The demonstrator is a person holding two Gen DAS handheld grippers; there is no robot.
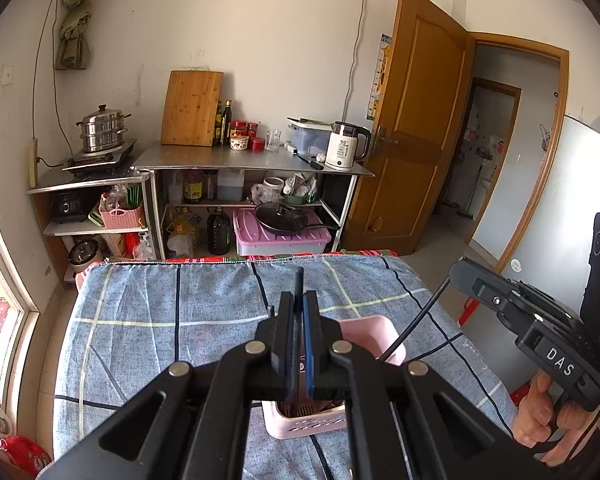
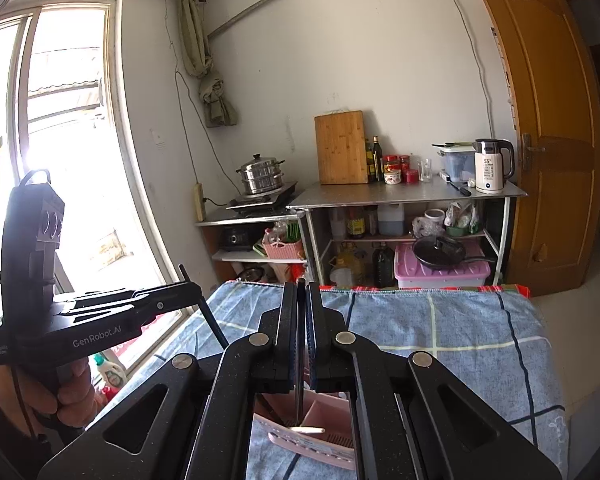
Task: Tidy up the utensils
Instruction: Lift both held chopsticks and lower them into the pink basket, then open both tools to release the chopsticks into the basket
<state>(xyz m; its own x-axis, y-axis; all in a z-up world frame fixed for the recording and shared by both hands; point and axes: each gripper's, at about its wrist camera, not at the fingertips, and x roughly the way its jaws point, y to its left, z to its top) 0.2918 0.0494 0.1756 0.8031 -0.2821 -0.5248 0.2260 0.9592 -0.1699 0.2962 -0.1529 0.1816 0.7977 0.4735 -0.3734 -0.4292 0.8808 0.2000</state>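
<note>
A pink slotted utensil basket (image 1: 374, 334) stands on the blue checked cloth (image 1: 160, 308), right under both grippers; it also shows in the right wrist view (image 2: 324, 408). My left gripper (image 1: 299, 300) is shut on a thin dark chopstick (image 1: 298, 284) held upright over the basket. My right gripper (image 2: 301, 300) is shut on another thin dark chopstick (image 2: 299, 392) whose lower end hangs into the basket. A pale utensil (image 2: 308, 431) lies in the basket. In the right wrist view the left gripper's chopstick (image 2: 204, 312) sticks out at the left.
Beyond the table's far edge stands a steel rack (image 1: 252, 160) with a cutting board (image 1: 191, 107), bottles, jars and a white kettle (image 1: 344, 146). A steamer pot (image 1: 102, 128) sits at left. A wooden door (image 1: 416, 120) stands open at right, a window (image 2: 60, 140) at left.
</note>
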